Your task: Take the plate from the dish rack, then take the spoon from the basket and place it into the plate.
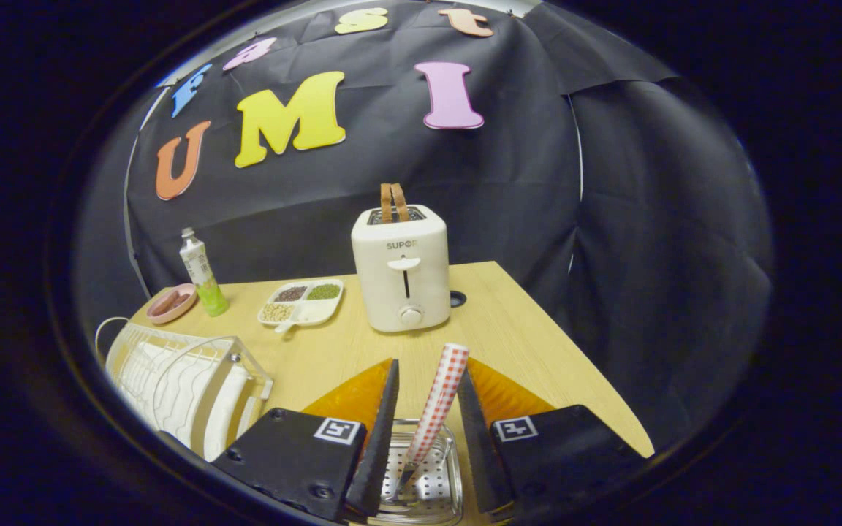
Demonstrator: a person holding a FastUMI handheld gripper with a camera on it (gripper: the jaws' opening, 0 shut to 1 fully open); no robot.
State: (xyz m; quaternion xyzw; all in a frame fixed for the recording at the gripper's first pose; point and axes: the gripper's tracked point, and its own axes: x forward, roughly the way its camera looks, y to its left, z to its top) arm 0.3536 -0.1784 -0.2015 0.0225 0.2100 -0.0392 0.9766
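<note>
At the far left the dish rack point(172, 376) stands on the table point(523, 343), and a white plate point(225, 420) is upright in its slots, so the first step looks not yet done, or the plate seen here may be a second one; that cannot be told. Behind the rack sit a small pink dish point(170, 303) and a bottle point(202, 274) with a green label whose print is too small to make out. Further along lies a white divided tray point(302, 302) holding beans and grains in separate compartments. In the middle stands a cream toaster point(401, 267) with brown slices sticking out of the slot; a brand word is printed on its front above the lever. Nearer, the gripper point(426, 431) is spread, its fingers set either side of the spoon point(435, 405) without clearly pressing on it: the right finger is just beside the red-checked handle and the left finger stands apart from it. The spoon leans upright in the basket point(428, 475), a clear perforated container just below and between the fingers, its bowl end down inside. By my reading the work is at the spoon pick-up: closing on the handle, lifting it out and setting it into the plate all remain. Square black-and-white markers sit on the gripper's two blocks.
</note>
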